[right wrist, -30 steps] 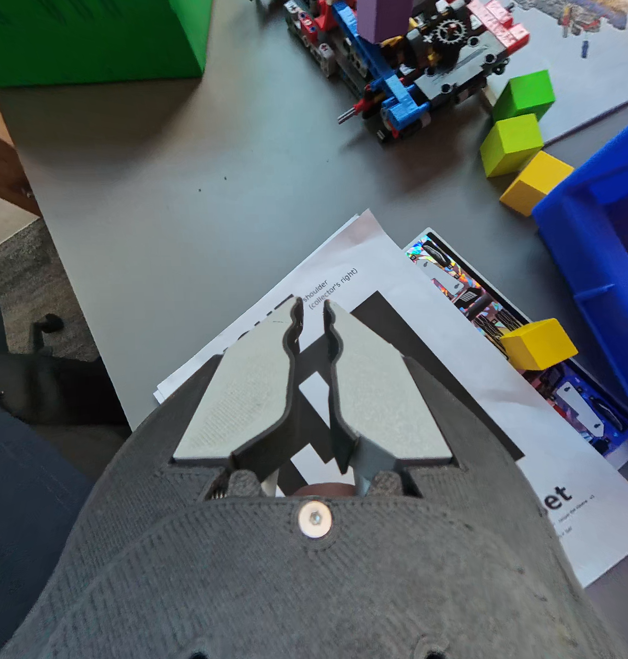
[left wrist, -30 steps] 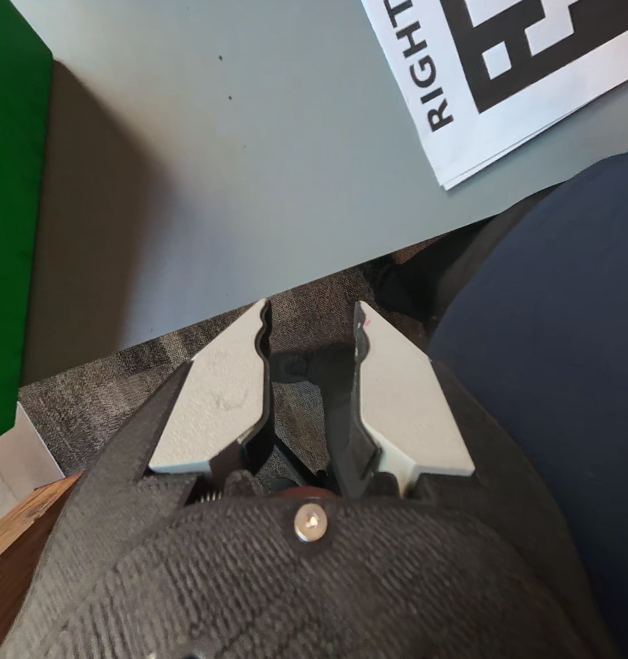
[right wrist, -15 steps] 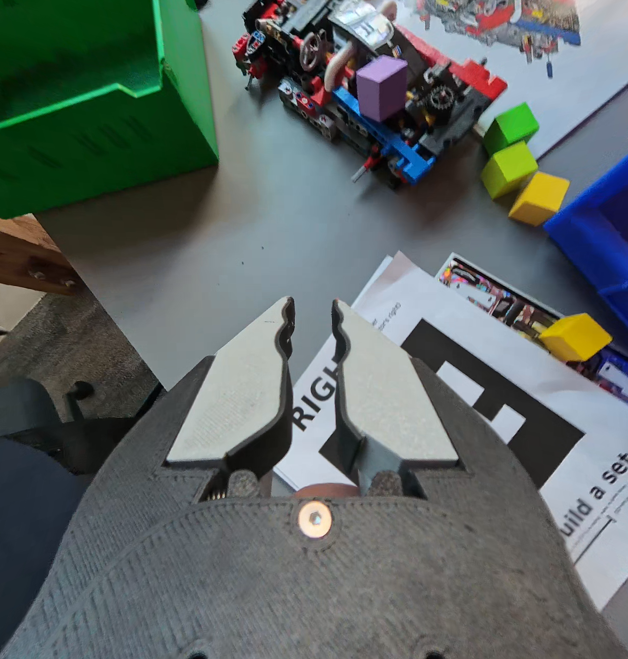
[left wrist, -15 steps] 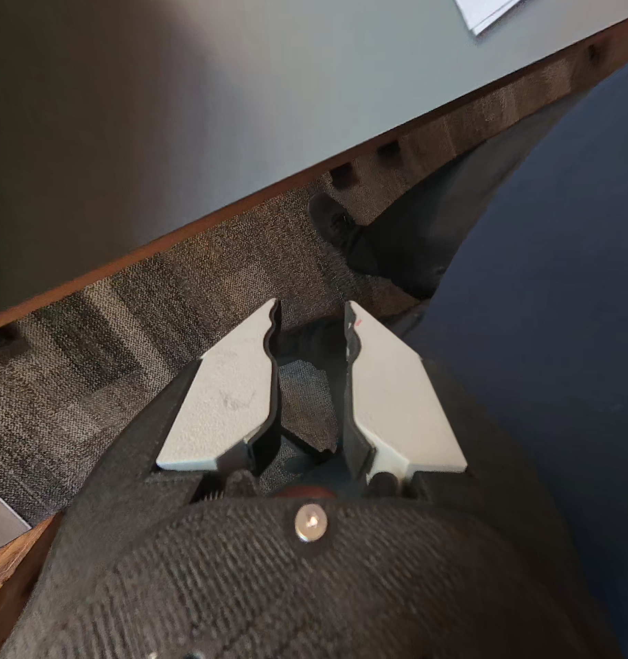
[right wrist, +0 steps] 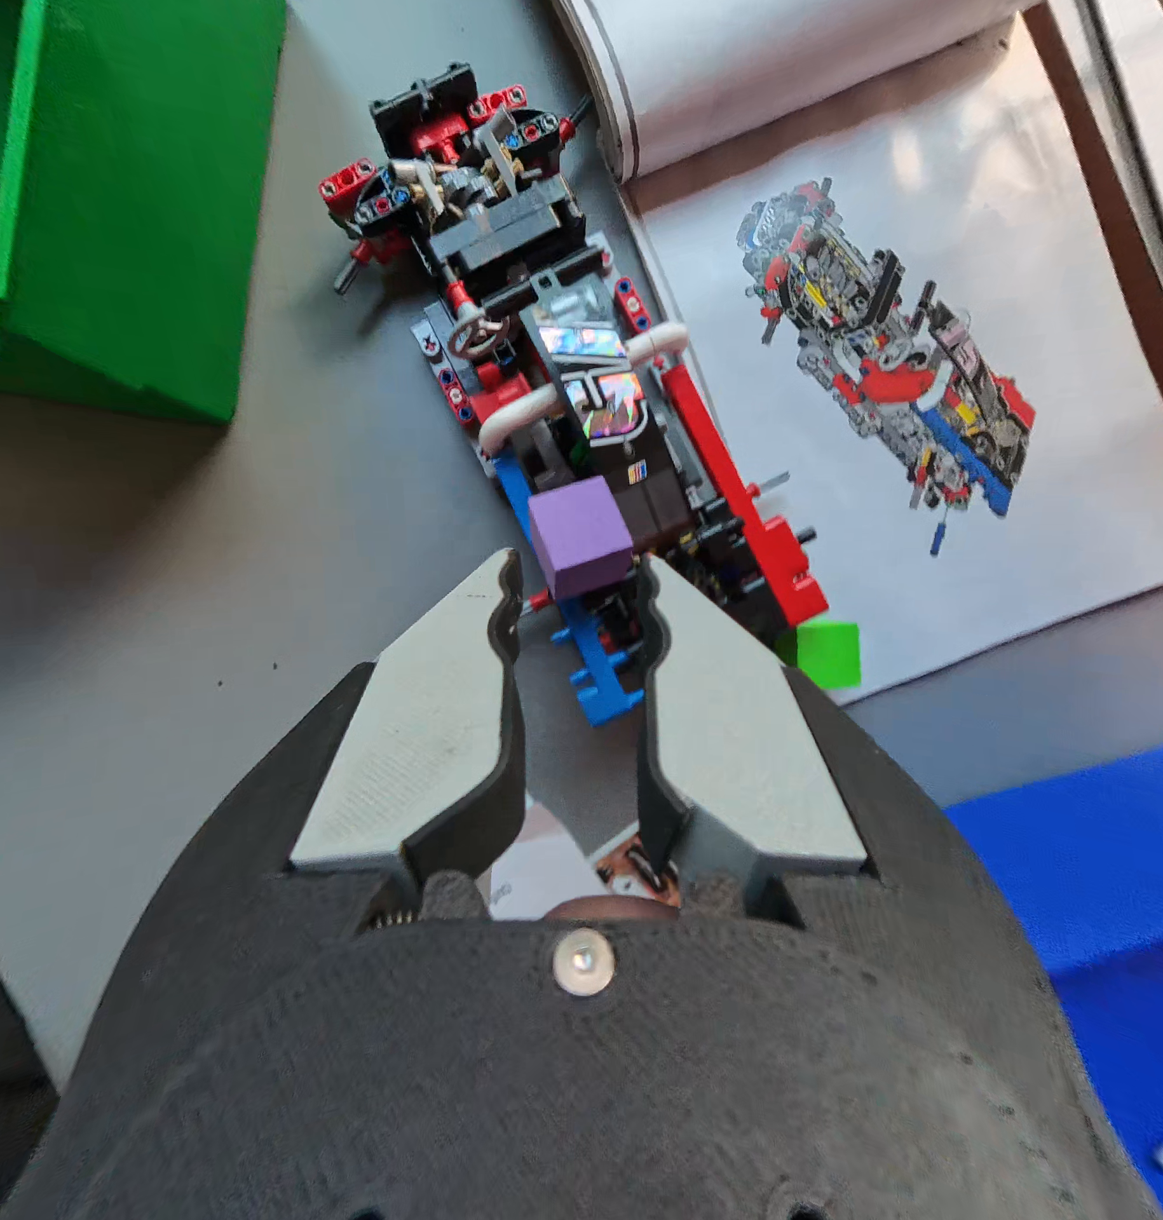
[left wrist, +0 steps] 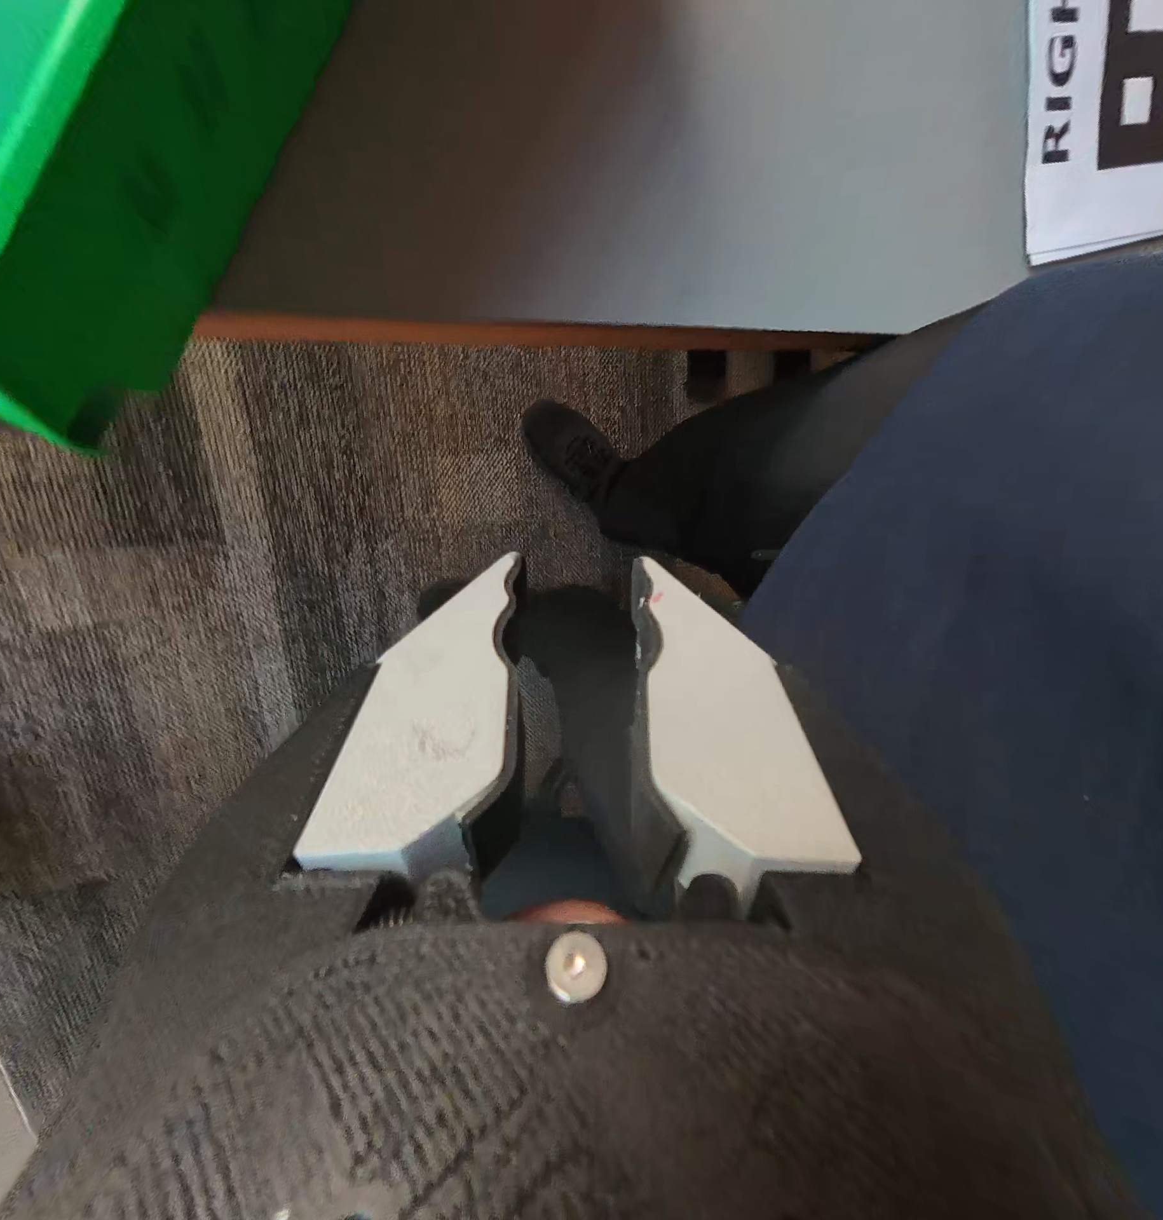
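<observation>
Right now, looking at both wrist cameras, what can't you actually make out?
- Green bin: its inside, cut off by the frame edge in both views.
- Blue bin: its contents, cut off at the right wrist view's edge.
- Green cube: partly behind the right gripper.
- Brick model: near end hidden by the purple cube and that gripper.
- Printed sheet: cropped in the left wrist view.
- Left gripper: open over the carpet; the floor beneath is hidden.

The green bin (left wrist: 97, 198) is blurred and cut off by the left and top edges in the left wrist view. The printed sheet (left wrist: 1107, 132) runs past the top right corner. The right tool (right wrist: 579, 574) hides the model's (right wrist: 565, 370) near end. The blue bin (right wrist: 1094, 891) is cropped at the right edge.
</observation>
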Demonstrator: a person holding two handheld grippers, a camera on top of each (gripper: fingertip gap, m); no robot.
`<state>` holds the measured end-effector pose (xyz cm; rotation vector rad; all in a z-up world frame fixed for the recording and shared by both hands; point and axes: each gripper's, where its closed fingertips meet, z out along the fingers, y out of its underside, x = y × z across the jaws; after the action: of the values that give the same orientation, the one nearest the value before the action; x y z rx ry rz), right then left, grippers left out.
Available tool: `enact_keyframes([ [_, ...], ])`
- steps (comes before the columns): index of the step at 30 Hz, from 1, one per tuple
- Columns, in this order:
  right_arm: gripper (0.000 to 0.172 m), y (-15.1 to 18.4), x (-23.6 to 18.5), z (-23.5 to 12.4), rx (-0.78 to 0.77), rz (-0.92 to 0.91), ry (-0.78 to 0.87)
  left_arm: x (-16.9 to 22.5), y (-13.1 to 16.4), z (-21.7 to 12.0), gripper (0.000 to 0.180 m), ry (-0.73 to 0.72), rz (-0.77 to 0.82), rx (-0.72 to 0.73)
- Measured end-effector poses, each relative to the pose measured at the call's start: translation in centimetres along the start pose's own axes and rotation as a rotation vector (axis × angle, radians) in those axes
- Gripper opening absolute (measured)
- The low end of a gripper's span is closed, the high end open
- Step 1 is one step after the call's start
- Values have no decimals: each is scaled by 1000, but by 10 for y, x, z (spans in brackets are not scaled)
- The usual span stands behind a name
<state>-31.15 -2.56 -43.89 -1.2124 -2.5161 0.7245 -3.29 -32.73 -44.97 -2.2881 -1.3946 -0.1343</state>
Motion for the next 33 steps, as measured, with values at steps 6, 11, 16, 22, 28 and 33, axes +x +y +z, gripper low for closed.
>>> enact_keyframes([
  [6, 28, -10, 1, 16, 12, -87, -35, 7, 29, -2, 29, -60, -24, -96],
  [11, 26, -16, 1, 9, 45, -95, -13, 14, 27, 3, 28, -57, -40, -108],
  [16, 26, -23, -12, -14, 94, -66, -14, 20, 24, 9, 28, -35, -3, -108],
  [22, 27, 6, -52, -24, 64, -6, -79, 18, 42, 13, 28, 1, 7, -130],
  [28, 27, 60, -85, 5, -91, 28, -98, 5, 72, 17, 26, 16, 15, -179],
  [33, 27, 73, -88, 5, -108, 78, -80, -15, 109, 16, 25, 19, 3, -244],
])
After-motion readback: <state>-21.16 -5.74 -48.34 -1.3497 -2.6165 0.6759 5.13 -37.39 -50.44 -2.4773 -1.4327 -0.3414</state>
